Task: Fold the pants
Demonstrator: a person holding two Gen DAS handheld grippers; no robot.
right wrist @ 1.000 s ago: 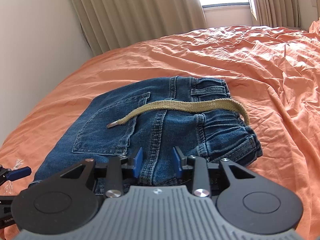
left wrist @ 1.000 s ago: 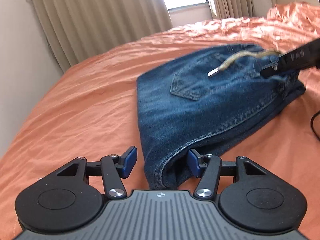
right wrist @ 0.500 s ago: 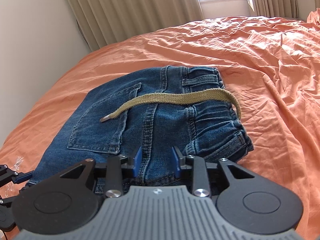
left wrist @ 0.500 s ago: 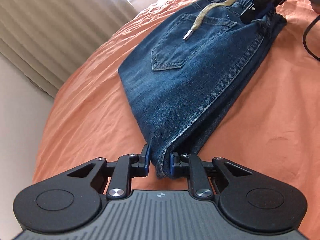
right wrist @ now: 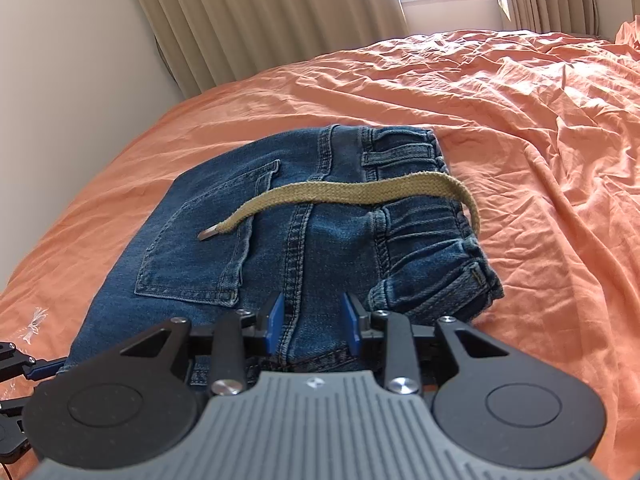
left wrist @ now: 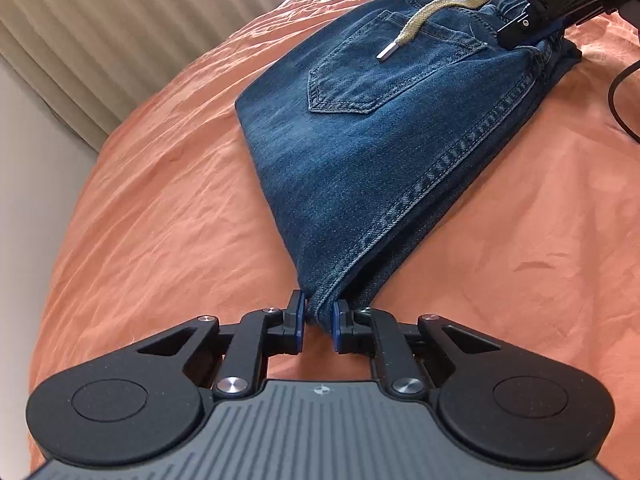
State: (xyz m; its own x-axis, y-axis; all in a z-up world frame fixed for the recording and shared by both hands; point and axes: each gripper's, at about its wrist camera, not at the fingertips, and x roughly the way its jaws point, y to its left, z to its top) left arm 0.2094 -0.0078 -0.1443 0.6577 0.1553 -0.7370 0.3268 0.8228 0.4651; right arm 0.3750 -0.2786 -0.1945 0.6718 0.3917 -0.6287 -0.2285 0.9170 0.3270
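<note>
Left gripper: your left gripper [left wrist: 319,319] is pinching the near folded corner of the blue denim pants [left wrist: 384,136], its blue pads [left wrist: 297,320] close against the cloth at 6 o'clock of the left view.
Right gripper: your right gripper [right wrist: 313,322] straddles the seat seam near the waistband with its blue pads [right wrist: 276,322] spread apart; whether they press the denim I cannot tell.
Pants: the folded bundle lies on the orange wrinkled bed sheet [right wrist: 520,120], running from 6 toward 1 o'clock in the left view, back pocket up.
Drawstring: the tan flat drawstring with a metal tip [right wrist: 360,194] lies loose across the pocket, looping off the waistband at 3 o'clock of the right view.
Risk, corner: your left pinch takes only the outer edge, so a pull could slip the layers apart.
Risk, drawstring: it could swing out of the fold or snag your right gripper if you lift.
Risk, waistband: the bunched elastic may spring the fold open.
Changed: a second ago your left jaws stood wide around the corner; they have since closed on it, and the right gripper has barely shifted.
</note>
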